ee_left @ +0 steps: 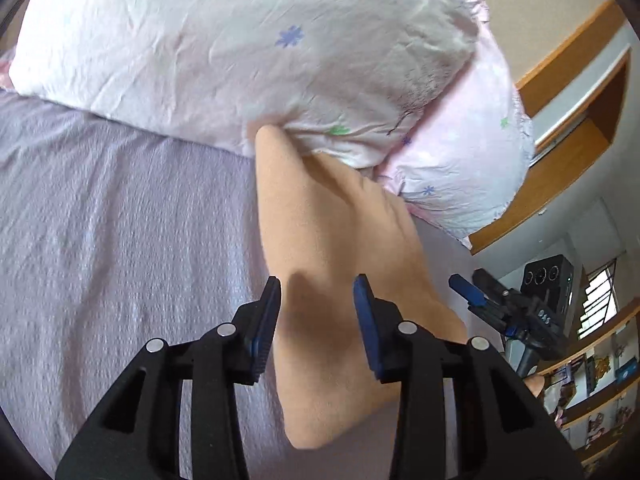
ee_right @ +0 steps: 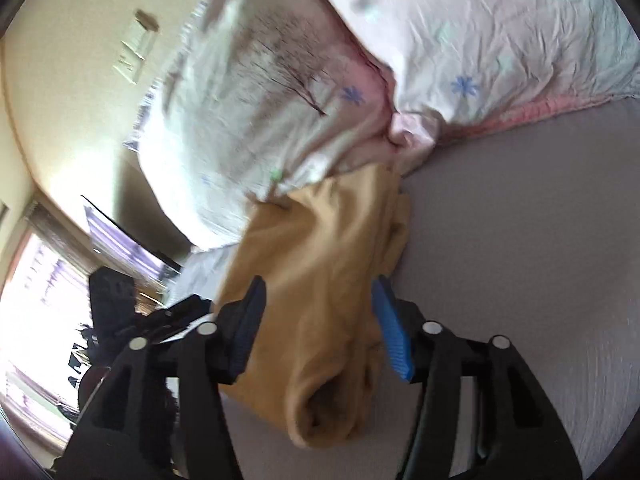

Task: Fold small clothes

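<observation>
A small tan garment [ee_left: 332, 264] lies on the lilac bed sheet [ee_left: 120, 240], its far end against the pillow. My left gripper [ee_left: 317, 282] is open, its blue-padded fingers straddling the cloth just above it. In the right wrist view the same tan garment [ee_right: 320, 280] lies bunched, with an open cuff or sleeve end near the camera. My right gripper [ee_right: 318, 284] is open over it, one finger on each side. The right gripper also shows at the right edge of the left wrist view [ee_left: 480, 296].
A pink-white flowered pillow [ee_left: 248, 52] sits at the head of the bed, also in the right wrist view [ee_right: 500, 40]. A wooden headboard [ee_left: 568, 112] and shelves [ee_left: 600, 380] stand to the right. A bright window [ee_right: 36, 300] is at left.
</observation>
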